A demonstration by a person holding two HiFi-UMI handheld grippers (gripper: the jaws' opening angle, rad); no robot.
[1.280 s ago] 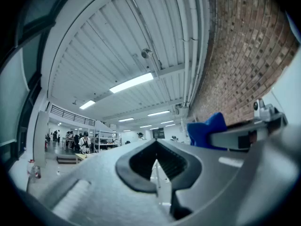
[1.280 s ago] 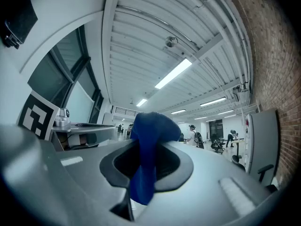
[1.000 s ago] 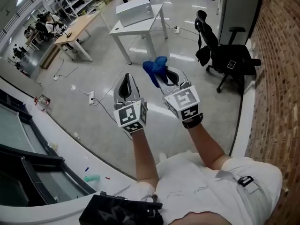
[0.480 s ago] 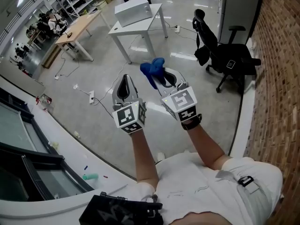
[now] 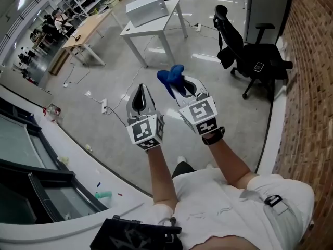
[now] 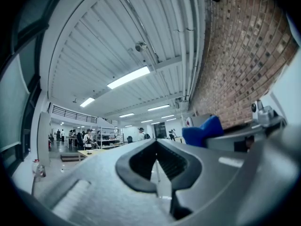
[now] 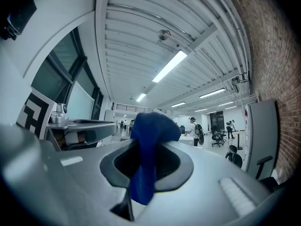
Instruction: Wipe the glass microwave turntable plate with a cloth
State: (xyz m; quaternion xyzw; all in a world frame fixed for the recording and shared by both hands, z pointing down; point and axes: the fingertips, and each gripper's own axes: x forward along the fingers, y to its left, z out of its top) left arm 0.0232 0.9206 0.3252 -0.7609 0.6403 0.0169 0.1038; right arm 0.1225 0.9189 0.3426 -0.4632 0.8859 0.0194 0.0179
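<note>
Pre-wipe, no plate in view | your right gripper [image 5: 182, 87] pinches cloth [image 5: 170, 76] | left gripper [image 5: 139, 90] closed, empty | next: find plate

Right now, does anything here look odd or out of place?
One thing: the blue cloth is pinched in the right tool, yet both tools hang in mid-air above open floor, and no glass plate shows in any view. The left tool is shut on nothing. Nothing looks spilled or broken.

Glossy grey floor [image 5: 218, 95], white table [image 5: 137, 32] bearing a white box [image 5: 147, 9], black office chair [image 5: 256, 61]
</note>
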